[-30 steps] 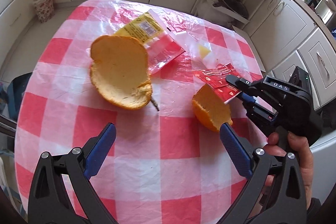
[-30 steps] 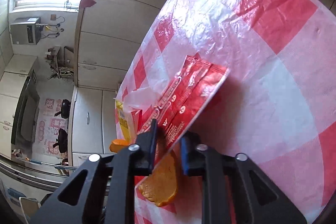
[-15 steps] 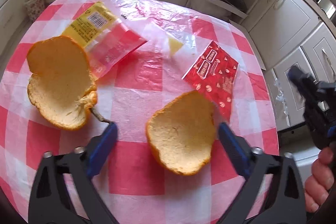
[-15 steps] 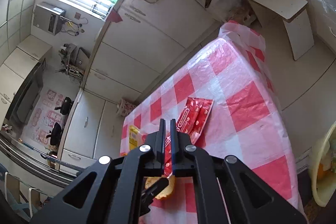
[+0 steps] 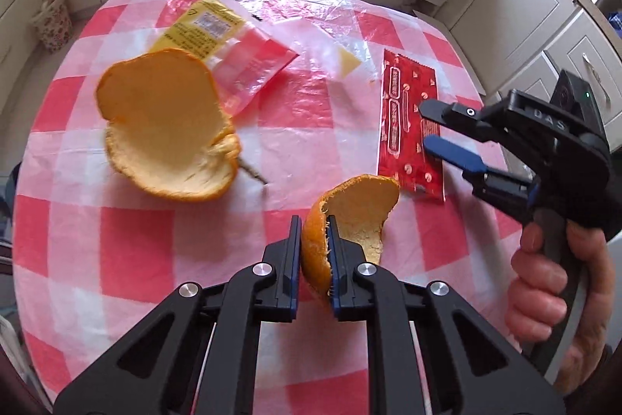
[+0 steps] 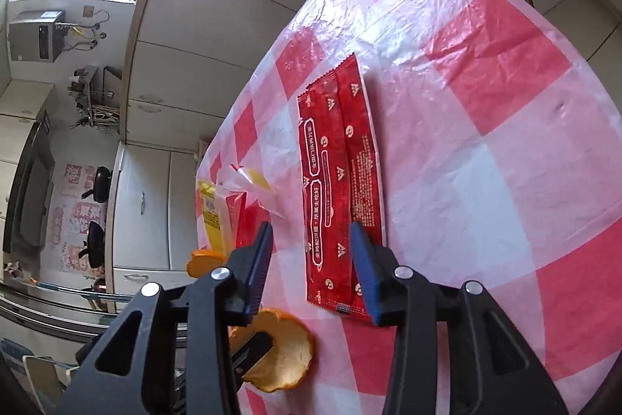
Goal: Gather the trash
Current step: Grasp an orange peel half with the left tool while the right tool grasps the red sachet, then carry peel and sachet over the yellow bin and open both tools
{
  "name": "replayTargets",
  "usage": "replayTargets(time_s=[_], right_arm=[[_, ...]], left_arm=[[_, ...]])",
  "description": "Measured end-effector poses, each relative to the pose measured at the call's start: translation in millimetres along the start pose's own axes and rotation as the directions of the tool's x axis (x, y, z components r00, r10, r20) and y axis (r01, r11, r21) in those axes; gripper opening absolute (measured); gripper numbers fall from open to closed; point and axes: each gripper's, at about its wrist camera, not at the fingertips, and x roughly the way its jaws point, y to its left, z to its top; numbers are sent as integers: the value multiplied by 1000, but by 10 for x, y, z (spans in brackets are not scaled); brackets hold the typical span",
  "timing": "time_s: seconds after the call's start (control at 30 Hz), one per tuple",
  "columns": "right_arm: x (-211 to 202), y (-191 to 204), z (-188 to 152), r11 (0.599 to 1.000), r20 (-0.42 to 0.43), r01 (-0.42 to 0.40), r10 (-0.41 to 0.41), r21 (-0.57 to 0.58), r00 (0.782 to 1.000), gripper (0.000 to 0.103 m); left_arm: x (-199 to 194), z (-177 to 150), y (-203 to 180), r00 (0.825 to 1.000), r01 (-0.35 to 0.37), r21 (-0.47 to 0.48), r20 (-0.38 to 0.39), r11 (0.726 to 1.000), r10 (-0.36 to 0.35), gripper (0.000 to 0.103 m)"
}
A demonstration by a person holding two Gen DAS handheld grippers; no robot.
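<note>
**Peel gripped, wrapper lined up**

Your left gripper [image 5: 314,240] has its jaws closed on the small orange peel [image 5: 352,216], low centre of the left view. Your right gripper [image 6: 311,259] hangs with jaws wide apart, straddling the red wrapper [image 6: 338,189] lying flat on the bench [image 6: 505,162]. Next move, likely: lower and close on the wrapper's near edge. The large peel [image 5: 163,123] and yellow packet [image 5: 202,26] wait upper left.

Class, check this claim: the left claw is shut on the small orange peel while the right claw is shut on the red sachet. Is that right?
Not quite. The left claw is shut on the small orange peel, but the right claw is open, its fingers straddling the red sachet on the table. The right wrist view shows this.
</note>
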Motion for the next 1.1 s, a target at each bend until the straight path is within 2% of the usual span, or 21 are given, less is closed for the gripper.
replayTargets(time_s=[0.1,0.17,0.2,0.23,0.27,0.4,0.53,0.57,0.6,0.67,0.73,0.77,0.8,0.83,0.97,1.1], right_arm=[[-10,42,12,998,18,49,-48,-31,999,34],[-95,258,19,967,108,192,-175,-167,979,51],[-126,346,-1,942,155,253,-223,-219,962,70],[-135,430,-27,915,195,308,-263,-260,945,82],[-113,489,-53,890,220,352,-296,-289,930,85],[196,513,-132,821,199,456,-411,-343,890,90],[451,628,-326,674,272,560,-493,-481,827,92],[515,648,-378,626,292,579,-507,-522,811,92],[538,654,-414,602,311,583,-501,-546,808,88],[509,661,-415,601,314,569,-482,-561,818,71],[456,636,-371,600,311,562,-476,-569,823,32],[423,601,-333,606,303,556,-474,-569,827,25],[399,568,-306,615,293,549,-472,-566,831,11],[351,513,-258,642,268,527,-461,-557,846,6],[208,473,-167,763,156,390,-364,-515,918,3],[-133,533,-147,830,128,267,-235,-490,964,3]], left_arm=[[-80,-20,159,1000,-12,-14,-9,1000,12,11],[-153,-32,255,1000,-11,-28,-9,1000,11,11],[-172,-27,274,1000,-9,-30,-5,999,9,11],[-202,-24,291,1000,-7,-33,-1,999,7,11],[-241,-32,323,1000,-3,-39,3,999,3,11],[-277,-40,374,1000,1,-40,3,999,-1,11],[-263,-40,394,1000,-2,-33,-4,999,2,11],[-274,-37,406,1000,-3,-32,-2,999,3,11],[-264,-33,392,1000,-5,-33,-1,999,4,11],[-265,-25,402,1000,-7,-34,1,999,7,11],[-268,-19,409,1000,-10,-34,1,999,10,11],[-263,-15,401,1000,-12,-32,1,999,12,11],[-266,-19,393,1000,-14,-28,1,1000,14,11],[-267,-22,384,1000,-15,-24,2,1000,15,11],[-277,-28,338,1000,-21,-11,9,1000,21,11],[-302,-48,287,1000,-14,-2,22,1000,14,11]])
